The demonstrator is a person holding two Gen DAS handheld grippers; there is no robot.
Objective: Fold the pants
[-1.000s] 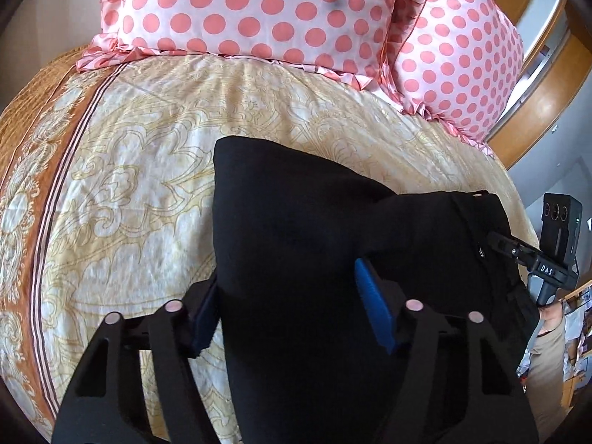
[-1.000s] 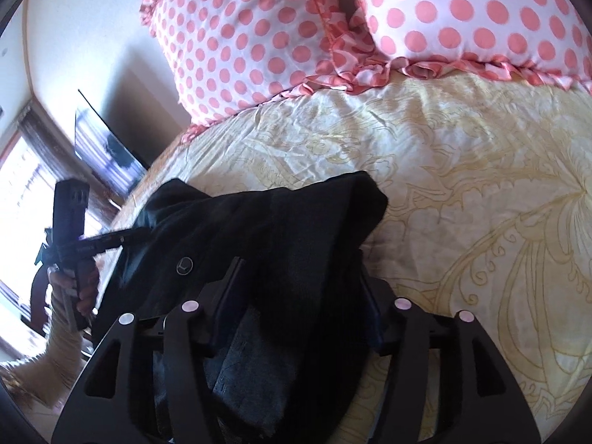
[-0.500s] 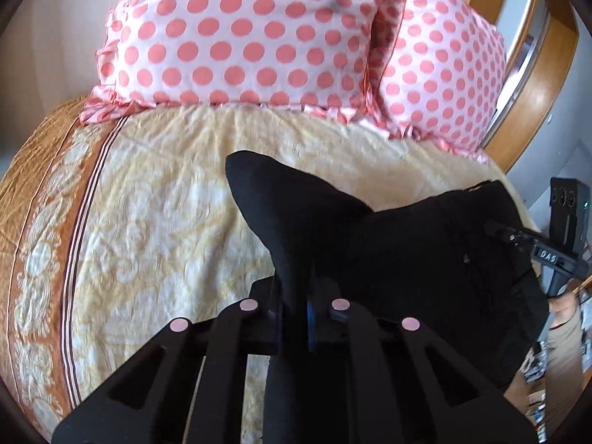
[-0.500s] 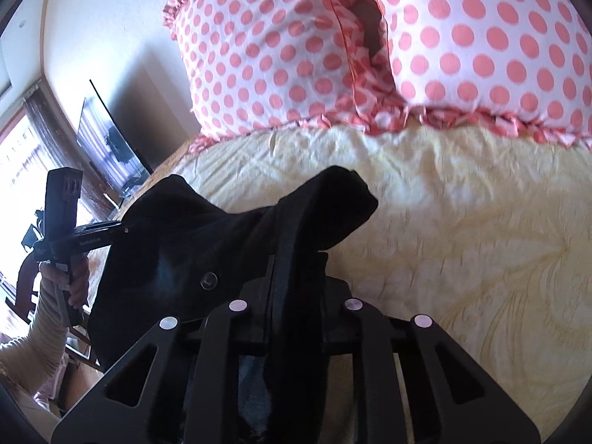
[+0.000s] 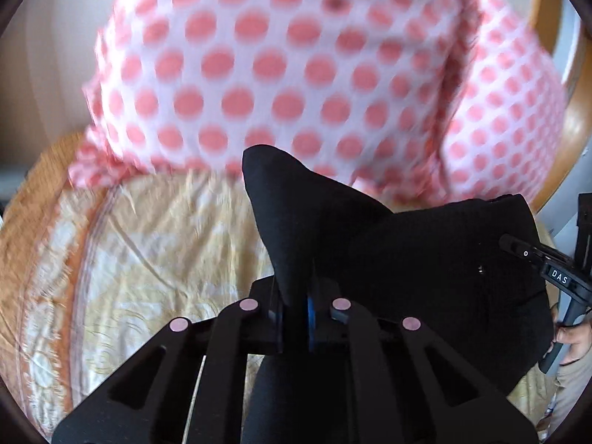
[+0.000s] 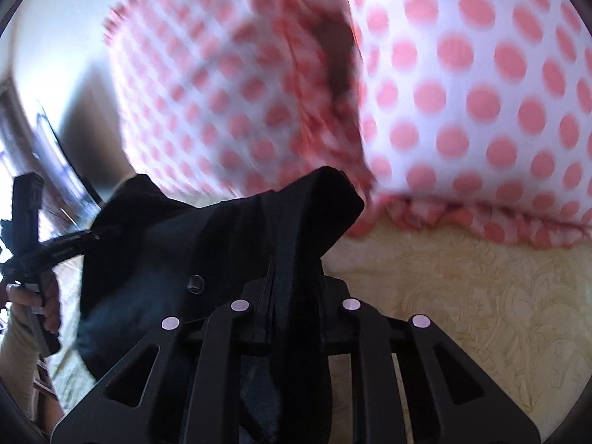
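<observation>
The black pants [image 5: 425, 259] hang stretched between my two grippers above the bed. My left gripper [image 5: 294, 307] is shut on one corner of the pants, which sticks up past the jaws. My right gripper [image 6: 292, 296] is shut on the other corner of the pants [image 6: 222, 244]; a round button [image 6: 195, 283] shows on the cloth. The right gripper also shows at the right edge of the left wrist view [image 5: 547, 270], and the left gripper at the left edge of the right wrist view [image 6: 55, 251]. Both views are motion-blurred.
Two pink polka-dot pillows [image 5: 259, 74] [image 6: 462, 92] fill the head of the bed, close ahead. The cream and orange patterned bedspread [image 5: 148, 259] [image 6: 481, 296] lies below. A wooden headboard [image 5: 569, 74] is at the right. A dark screen [image 6: 66, 155] stands at the left.
Both grippers went from open to shut on the pants corners, then lifted them and moved toward the pillows, which now look much larger.
</observation>
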